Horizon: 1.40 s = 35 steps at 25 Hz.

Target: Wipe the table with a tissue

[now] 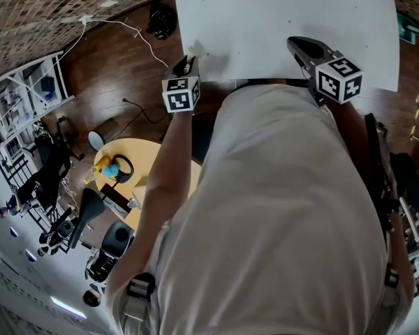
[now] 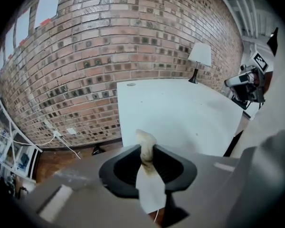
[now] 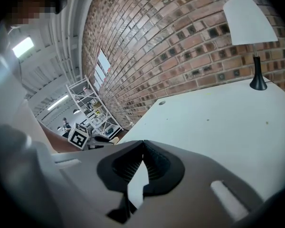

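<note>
A crumpled white tissue [image 2: 146,141] sticks up between the jaws of my left gripper [image 2: 145,148], which is shut on it; a flat tail of the tissue hangs down behind the jaws. In the head view this left gripper [image 1: 187,63] is at the near left corner of the white table [image 1: 279,19]. Over the table's near right edge my right gripper [image 1: 298,45] points along the top. Its jaws [image 3: 143,144] meet at the tips with nothing between them. The table top [image 3: 218,122] stretches ahead of it.
A white-shaded lamp [image 2: 199,56] on a black stem stands at the table's far edge against the brick wall [image 2: 109,42]. A small round grommet [image 2: 131,84] sits near the far left corner. On the floor to the left are a round yellow table [image 1: 143,162], cables and white shelving [image 1: 21,96].
</note>
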### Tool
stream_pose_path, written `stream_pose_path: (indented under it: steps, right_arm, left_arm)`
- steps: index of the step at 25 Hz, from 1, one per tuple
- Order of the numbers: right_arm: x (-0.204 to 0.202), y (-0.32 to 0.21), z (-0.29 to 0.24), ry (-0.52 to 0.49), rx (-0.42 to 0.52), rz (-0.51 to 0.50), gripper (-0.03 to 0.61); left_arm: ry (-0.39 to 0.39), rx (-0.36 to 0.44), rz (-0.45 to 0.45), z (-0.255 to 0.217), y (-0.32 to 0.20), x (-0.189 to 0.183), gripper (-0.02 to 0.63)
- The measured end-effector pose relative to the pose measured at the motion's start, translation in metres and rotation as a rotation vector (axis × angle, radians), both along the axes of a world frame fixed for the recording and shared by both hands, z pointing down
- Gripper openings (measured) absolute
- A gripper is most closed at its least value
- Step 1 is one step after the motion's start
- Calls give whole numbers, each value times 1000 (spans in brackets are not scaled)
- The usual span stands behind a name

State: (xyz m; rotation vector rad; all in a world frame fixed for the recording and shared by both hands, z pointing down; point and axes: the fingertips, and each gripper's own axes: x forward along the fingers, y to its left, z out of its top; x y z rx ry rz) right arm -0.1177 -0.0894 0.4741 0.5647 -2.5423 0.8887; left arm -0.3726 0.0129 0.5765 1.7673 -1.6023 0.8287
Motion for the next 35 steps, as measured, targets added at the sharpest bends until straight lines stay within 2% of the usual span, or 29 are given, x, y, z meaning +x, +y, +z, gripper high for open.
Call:
stream_pose_path:
  steps: [3, 7, 13, 19, 28, 35]
  right_arm:
    - [9, -3, 5, -1, -13, 25, 9]
    - [20, -5, 5, 1, -16, 46, 9]
    - [32, -5, 5, 10, -17, 68, 9]
    - [36, -3, 7, 13, -17, 78, 9]
    - [26, -1, 7, 20, -21, 52, 9]
    - [14, 3, 9, 29, -23, 17, 9]
  left_arm:
    - [-52, -39, 62, 12, -4, 5, 84]
    - [-83, -114, 142, 32, 0, 20, 83]
    - [-125, -111, 229, 36, -6, 35, 74]
    - [-73, -153, 247, 37, -12, 42, 69]
    - [10, -157, 202, 35, -8, 63, 67]
    - [50, -147, 262, 36, -5, 92, 67]
